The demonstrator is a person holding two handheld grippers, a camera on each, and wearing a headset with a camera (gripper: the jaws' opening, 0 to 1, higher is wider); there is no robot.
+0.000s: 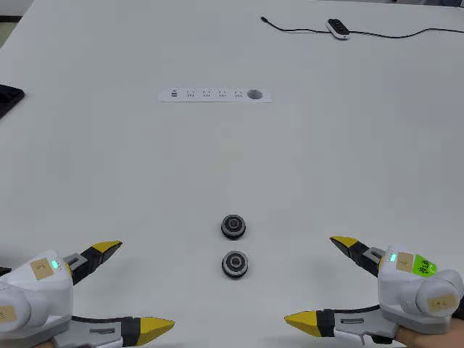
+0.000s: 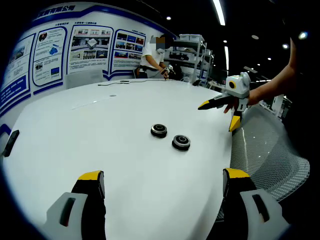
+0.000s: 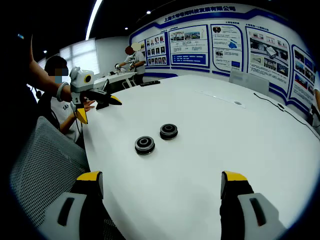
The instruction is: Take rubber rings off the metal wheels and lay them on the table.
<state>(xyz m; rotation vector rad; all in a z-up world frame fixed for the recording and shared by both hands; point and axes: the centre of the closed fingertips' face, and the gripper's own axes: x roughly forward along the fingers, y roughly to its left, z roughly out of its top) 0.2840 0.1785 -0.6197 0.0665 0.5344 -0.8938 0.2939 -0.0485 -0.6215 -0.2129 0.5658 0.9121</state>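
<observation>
The table (image 1: 326,181) is plain white. The near wheel (image 1: 235,264) and far wheel (image 1: 233,226) are black with grey centres. The left gripper (image 1: 143,285) and right gripper (image 1: 310,278) have white bodies and black, yellow-tipped jaws; the right carries a green label (image 1: 423,267). The far power strip (image 1: 215,95) is white.

White table (image 1: 109,167) with two black-rimmed wheels (image 1: 233,226), a power strip (image 1: 215,95), a corded switch (image 1: 338,28).
</observation>
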